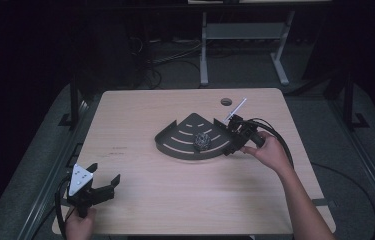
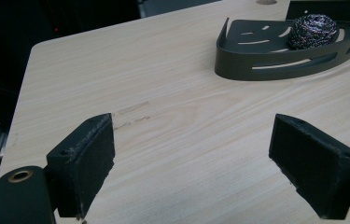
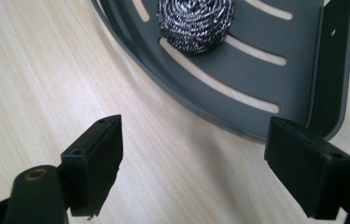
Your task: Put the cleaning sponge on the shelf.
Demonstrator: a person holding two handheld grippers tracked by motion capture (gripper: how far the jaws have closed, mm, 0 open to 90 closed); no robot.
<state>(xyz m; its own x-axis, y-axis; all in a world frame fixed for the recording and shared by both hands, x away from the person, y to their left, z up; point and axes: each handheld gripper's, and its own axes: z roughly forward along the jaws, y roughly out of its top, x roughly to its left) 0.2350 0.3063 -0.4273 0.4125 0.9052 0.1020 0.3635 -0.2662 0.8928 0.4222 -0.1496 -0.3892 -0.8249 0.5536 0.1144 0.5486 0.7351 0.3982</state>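
Our right gripper [image 3: 193,163] has its fingers wide apart, empty, just beside the tray [image 3: 266,88] rim; the scouring ball [image 3: 195,23] sits inside. Our left gripper [image 2: 193,168], fingers also apart, hovers over bare counter [image 2: 163,116].

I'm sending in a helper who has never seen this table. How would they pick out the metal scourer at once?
On the light wooden table, look right of centre for the dark grey fan-shaped slotted tray, next to the right gripper. The scourer lies inside it: a shiny coiled ball of steel wire, the one glittering thing among matte dark parts.
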